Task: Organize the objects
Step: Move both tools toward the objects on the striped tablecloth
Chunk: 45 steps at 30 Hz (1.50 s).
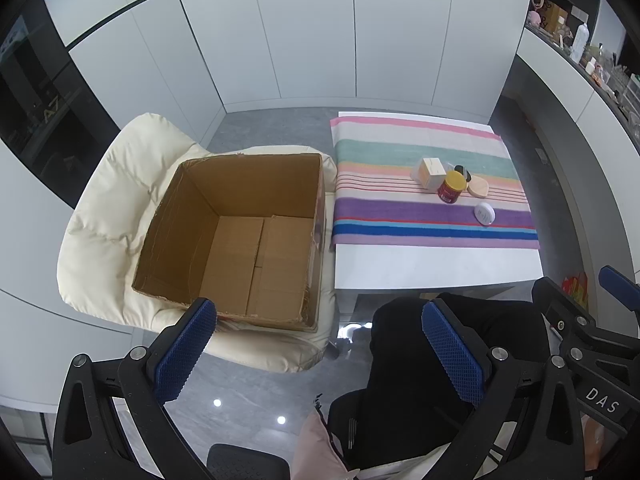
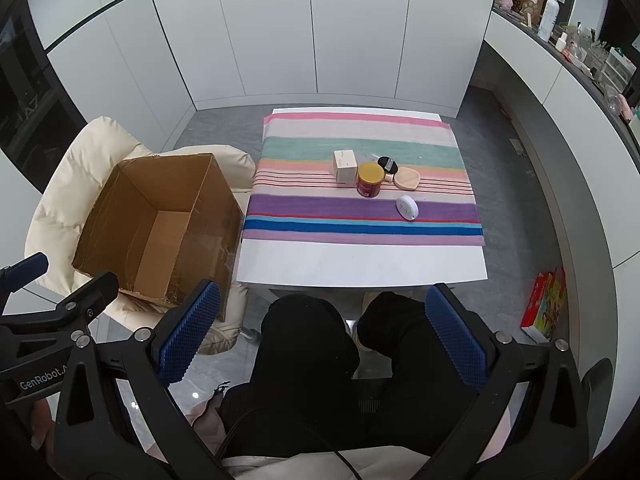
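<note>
A cluster of small objects sits on a striped cloth (image 2: pixel 360 216) on a white table (image 2: pixel 360 264): a red jar with a yellow lid (image 2: pixel 370 180) (image 1: pixel 452 187), a small beige box (image 2: pixel 345 165) (image 1: pixel 433 171), a black round compact (image 2: pixel 387 164), a beige rounded pad (image 2: pixel 407 178) (image 1: pixel 478 189) and a white round case (image 2: pixel 407 208) (image 1: pixel 484 213). An open, empty cardboard box (image 1: pixel 240 232) (image 2: pixel 160 224) stands on a cream chair (image 1: pixel 104 216). My left gripper (image 1: pixel 320 344) and right gripper (image 2: pixel 324 328) are both open and empty, held high above the person's lap, well short of the table.
The person's black-clad knees (image 2: pixel 312 344) are under the table's near edge. A colourful carton (image 2: pixel 546 304) lies on the grey floor at right. White cabinets line the back wall; a cluttered counter (image 2: pixel 580 52) runs along the right.
</note>
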Motion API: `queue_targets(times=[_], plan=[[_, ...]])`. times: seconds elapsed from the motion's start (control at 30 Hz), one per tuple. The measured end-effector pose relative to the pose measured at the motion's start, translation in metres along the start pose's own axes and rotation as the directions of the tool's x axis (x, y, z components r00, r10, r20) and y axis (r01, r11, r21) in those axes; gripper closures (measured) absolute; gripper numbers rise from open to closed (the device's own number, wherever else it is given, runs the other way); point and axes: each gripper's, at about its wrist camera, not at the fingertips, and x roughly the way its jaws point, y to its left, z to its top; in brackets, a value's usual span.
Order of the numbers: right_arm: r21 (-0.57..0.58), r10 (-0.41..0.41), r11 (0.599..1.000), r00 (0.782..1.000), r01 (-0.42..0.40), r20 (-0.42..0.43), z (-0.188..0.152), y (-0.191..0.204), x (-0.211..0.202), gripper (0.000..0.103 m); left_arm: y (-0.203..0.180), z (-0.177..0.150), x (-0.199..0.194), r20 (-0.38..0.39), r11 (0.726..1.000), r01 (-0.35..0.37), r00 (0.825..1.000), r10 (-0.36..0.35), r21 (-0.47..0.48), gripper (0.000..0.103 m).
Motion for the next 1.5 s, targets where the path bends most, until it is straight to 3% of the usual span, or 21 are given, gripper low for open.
queue_targets(times=[1.5], plan=[[0.009, 0.007, 1.000, 1.000, -0.007, -0.006, -0.0008, -0.0012, 0.0001, 0.000, -0.0037, 0.0029, 0.0023, -0.002, 1.000, -0.021, 1.000, 0.021, 0.000, 0.000]])
